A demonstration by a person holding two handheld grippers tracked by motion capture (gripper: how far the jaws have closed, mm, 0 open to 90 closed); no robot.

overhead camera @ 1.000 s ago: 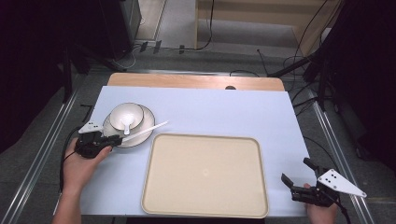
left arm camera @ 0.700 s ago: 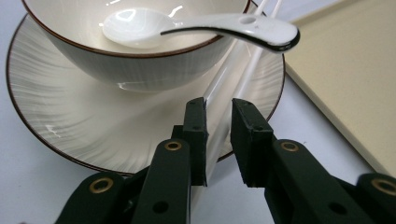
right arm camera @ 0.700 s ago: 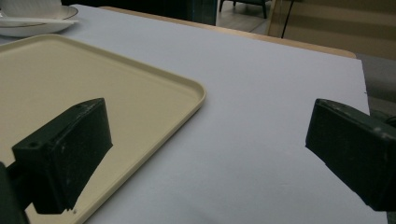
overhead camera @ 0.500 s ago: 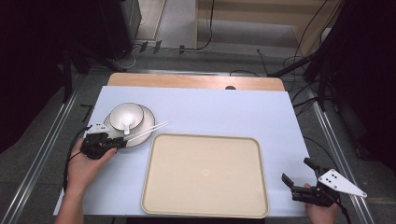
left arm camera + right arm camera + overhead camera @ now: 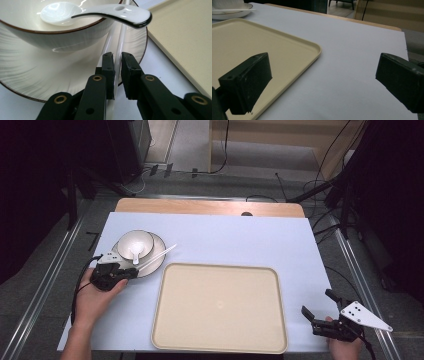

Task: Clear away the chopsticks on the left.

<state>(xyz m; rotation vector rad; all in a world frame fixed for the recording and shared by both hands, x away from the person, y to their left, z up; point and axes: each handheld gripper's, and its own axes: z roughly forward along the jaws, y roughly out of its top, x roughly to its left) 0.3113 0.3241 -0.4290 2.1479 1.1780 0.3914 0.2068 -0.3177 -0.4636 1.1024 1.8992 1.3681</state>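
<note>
A white bowl point(image 5: 135, 243) with a white spoon point(image 5: 135, 254) in it sits on a white plate point(image 5: 156, 262) at the table's left. White chopsticks point(image 5: 159, 256) lie across the plate's rim. My left gripper point(image 5: 131, 272) is at the plate's near edge. Its jaws have just been closing and are now shut on one chopstick point(image 5: 121, 40), below the spoon's handle point(image 5: 100, 11). The second chopstick runs behind the left jaw. My right gripper point(image 5: 317, 302) rests at the table's front right corner, open, with nothing between its jaws point(image 5: 324, 67).
A large beige tray point(image 5: 220, 307) lies at the front middle, its rim point(image 5: 185, 37) just right of the plate. The light blue table cover point(image 5: 240, 237) spreads beyond it, with a wooden strip point(image 5: 200, 206) along the far edge. Cables lie on the floor behind.
My left gripper has slid slightly right, onto the chopsticks at the plate's rim. The right gripper has kept still.
</note>
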